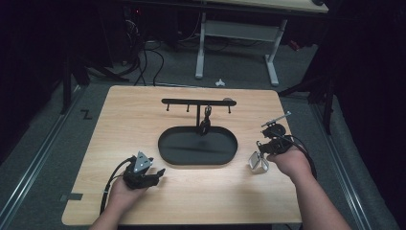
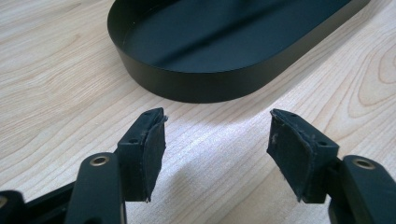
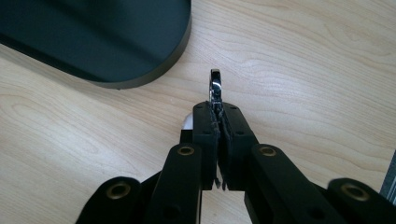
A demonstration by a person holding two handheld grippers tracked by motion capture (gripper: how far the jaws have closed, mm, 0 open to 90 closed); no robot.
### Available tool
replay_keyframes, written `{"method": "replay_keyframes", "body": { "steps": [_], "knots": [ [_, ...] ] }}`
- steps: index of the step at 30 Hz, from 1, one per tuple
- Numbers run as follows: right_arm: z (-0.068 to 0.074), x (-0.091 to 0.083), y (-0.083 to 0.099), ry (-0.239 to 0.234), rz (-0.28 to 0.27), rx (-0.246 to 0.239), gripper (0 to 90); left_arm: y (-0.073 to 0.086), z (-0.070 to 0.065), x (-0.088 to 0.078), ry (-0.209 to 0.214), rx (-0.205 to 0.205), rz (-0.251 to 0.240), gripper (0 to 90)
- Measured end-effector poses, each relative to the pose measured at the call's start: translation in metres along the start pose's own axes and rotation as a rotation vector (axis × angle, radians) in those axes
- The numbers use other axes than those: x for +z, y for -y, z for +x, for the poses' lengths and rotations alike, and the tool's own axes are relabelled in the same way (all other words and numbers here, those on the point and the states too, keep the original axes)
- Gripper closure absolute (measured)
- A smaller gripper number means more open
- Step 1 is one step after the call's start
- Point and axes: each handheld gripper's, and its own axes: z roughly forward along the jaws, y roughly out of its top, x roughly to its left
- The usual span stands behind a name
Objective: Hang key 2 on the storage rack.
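Observation:
A black oval tray [image 1: 165, 152] lies mid-table, with a black T-shaped rack [image 1: 191, 101] of small hooks rising from its far side. A dark item [image 1: 206, 122] hangs from one hook. My right gripper [image 1: 266, 149] is to the right of the tray, low over the wood, shut on a shiny silver metal piece [image 1: 258, 162]. In the right gripper view the jaws [image 3: 218, 109] pinch that piece [image 3: 215, 85] edge-on, near the tray's end [image 3: 140, 51]. My left gripper [image 1: 161, 172] rests in front of the tray's left end. It is open [image 2: 217, 135], nothing between its pads, facing the tray wall [image 2: 196, 86].
The wooden table [image 1: 119, 124] has bare wood left of and in front of the tray. A small tool with a thin rod [image 1: 275, 122] lies near the right edge behind my right hand. Beyond the table are a white-legged desk [image 1: 237, 33] and floor cables [image 1: 143, 57].

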Motion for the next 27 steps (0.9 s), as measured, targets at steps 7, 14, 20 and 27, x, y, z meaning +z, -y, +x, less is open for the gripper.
{"method": "replay_keyframes", "body": {
  "steps": [7,14,20,27],
  "knots": [
    [0.005,-0.007,-0.007,0.001,0.005,-0.02,86.5,0.0,0.0,0.0,0.001,0.001,0.001,37.0],
    [0.011,-0.015,-0.016,-0.005,-0.001,-0.04,86.5,0.0,0.0,0.0,0.002,0.0,0.001,37.0],
    [0.017,-0.02,-0.026,-0.011,-0.013,-0.057,86.5,0.0,0.0,-0.001,0.004,0.004,0.0,37.0],
    [0.027,-0.019,-0.039,-0.018,-0.019,-0.079,86.5,0.0,0.001,-0.001,0.005,-0.002,-0.001,36.9]
  ]
}}
